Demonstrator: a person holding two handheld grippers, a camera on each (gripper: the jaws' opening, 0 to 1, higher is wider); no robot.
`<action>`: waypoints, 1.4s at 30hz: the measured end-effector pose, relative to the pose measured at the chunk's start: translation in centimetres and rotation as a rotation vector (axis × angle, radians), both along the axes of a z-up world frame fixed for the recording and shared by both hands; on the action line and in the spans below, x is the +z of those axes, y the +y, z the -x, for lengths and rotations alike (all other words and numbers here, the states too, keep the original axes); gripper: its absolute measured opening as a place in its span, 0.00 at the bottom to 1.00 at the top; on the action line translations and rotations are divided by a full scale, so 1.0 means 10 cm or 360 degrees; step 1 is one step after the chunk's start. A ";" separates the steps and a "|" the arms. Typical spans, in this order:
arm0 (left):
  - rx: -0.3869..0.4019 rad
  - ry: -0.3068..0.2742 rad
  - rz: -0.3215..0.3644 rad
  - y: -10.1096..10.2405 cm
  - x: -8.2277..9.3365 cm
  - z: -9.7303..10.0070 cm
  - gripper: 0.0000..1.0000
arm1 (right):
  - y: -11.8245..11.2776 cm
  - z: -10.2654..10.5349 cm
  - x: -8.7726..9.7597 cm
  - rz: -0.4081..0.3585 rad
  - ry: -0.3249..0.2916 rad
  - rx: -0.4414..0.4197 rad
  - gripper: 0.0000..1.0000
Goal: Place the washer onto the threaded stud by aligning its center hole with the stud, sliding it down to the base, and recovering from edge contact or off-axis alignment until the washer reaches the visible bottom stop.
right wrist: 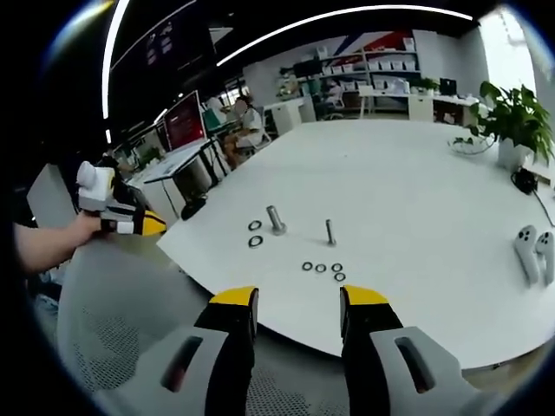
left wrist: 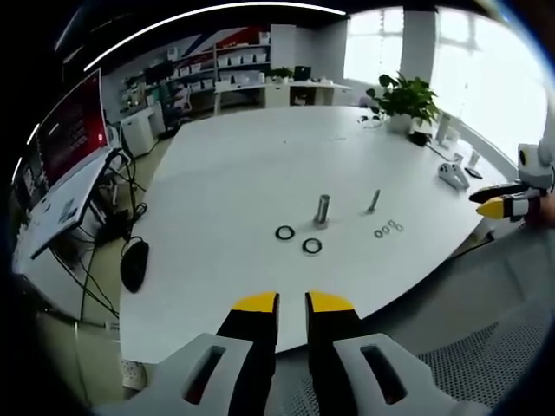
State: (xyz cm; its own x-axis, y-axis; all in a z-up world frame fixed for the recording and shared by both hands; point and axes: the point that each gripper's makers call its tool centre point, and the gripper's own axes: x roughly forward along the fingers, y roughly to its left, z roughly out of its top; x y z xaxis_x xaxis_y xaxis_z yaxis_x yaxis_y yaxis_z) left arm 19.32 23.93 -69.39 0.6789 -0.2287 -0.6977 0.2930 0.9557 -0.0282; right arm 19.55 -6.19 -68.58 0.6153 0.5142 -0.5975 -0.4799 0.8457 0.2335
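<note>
Hovering grippers, washers (right wrist: pixel 322 269) (no legible writing), stud (right wrist: pixel 329 231)

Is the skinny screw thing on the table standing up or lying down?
Standing up. The thin threaded stud rises from the white table, with small washers lying flat nearby.

Metal stud (left wrist: pixel 322 211), matt white table (left wrist: pixel 234 173)
</note>
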 end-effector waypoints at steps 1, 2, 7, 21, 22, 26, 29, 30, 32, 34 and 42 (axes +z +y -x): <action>0.0000 -0.0002 0.0002 -0.01 0.00 0.00 0.10 | 0.00 0.00 0.00 0.0002 0.0006 -0.0001 0.40; -0.0003 -0.0008 0.0005 -0.01 0.00 0.00 0.11 | -0.02 0.01 -0.01 0.0008 0.0010 -0.0013 0.40; -0.0028 0.0001 0.0008 -0.05 0.00 0.01 0.11 | -0.07 0.02 -0.04 0.0029 0.0033 -0.0035 0.40; -0.0116 0.0066 0.0003 -0.14 -0.06 0.05 0.14 | -0.16 0.02 -0.14 0.0092 0.0088 -0.0077 0.42; -0.0111 0.0062 0.0006 -0.13 -0.07 0.04 0.14 | -0.17 0.02 -0.13 0.0094 0.0084 -0.0085 0.42; -0.0104 0.0051 0.0019 -0.14 -0.04 0.04 0.14 | -0.17 0.03 -0.16 0.0101 0.0102 -0.0082 0.42; -0.0104 0.0011 0.0047 -0.15 0.01 0.01 0.14 | -0.20 0.05 -0.19 0.0101 0.0138 -0.0096 0.42; -0.0110 0.0022 0.0060 -0.17 0.01 0.01 0.15 | -0.20 0.06 -0.21 0.0090 0.0162 -0.0102 0.42; -0.0148 0.0065 0.0034 -0.20 -0.04 0.04 0.15 | -0.20 0.06 -0.21 0.0096 0.0160 -0.0095 0.42; -0.0176 0.0073 0.0006 -0.21 -0.06 0.05 0.16 | -0.20 0.07 -0.21 0.0102 0.0165 -0.0092 0.42; -0.0122 0.0267 0.0118 -0.15 -0.15 0.05 0.22 | -0.19 0.09 -0.21 0.0078 0.0178 -0.0094 0.42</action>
State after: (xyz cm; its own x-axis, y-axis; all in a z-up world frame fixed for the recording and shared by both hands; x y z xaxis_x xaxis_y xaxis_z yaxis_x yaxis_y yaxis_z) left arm 18.86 22.46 -70.93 0.5330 -0.3303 -0.7790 0.3498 0.9243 -0.1525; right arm 18.62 -8.13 -70.71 0.5716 0.4477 -0.6876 -0.4021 0.8833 0.2408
